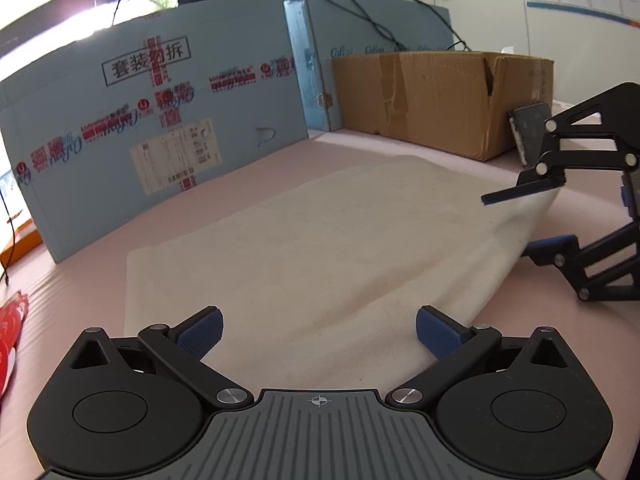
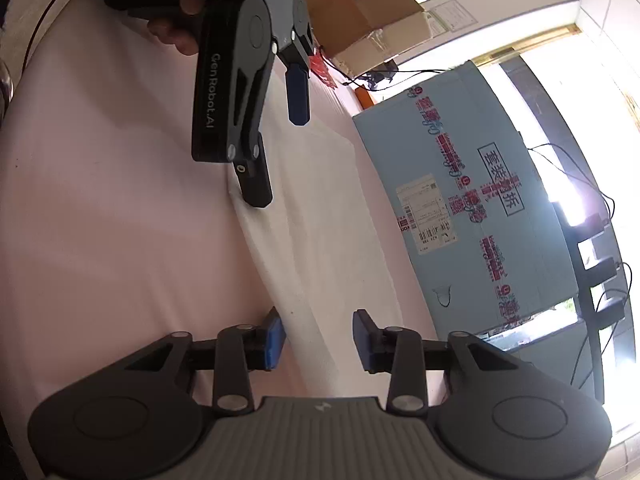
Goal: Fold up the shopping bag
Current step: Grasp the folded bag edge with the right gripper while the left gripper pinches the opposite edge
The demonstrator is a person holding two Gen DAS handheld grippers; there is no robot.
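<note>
A cream cloth shopping bag [image 1: 320,232] lies flat on the pink table cover [image 1: 100,280]. My left gripper [image 1: 320,332] is open over the bag's near end, with its blue pads spread wide above the cloth. In the right wrist view the left gripper [image 2: 276,140] hangs over the bag [image 2: 320,208], held by a hand [image 2: 180,36]. My right gripper [image 2: 320,340] is rolled onto its side at the bag's right edge. One finger [image 1: 548,246] is under the lifted edge and the other is above it. A gap still shows between the pads, so it is open.
A tall light-blue carton [image 1: 160,120] stands along the far left of the table, with a brown cardboard box [image 1: 440,100] to its right. A red printed item [image 1: 12,328] lies at the left edge. Cables [image 1: 360,12] run behind the boxes.
</note>
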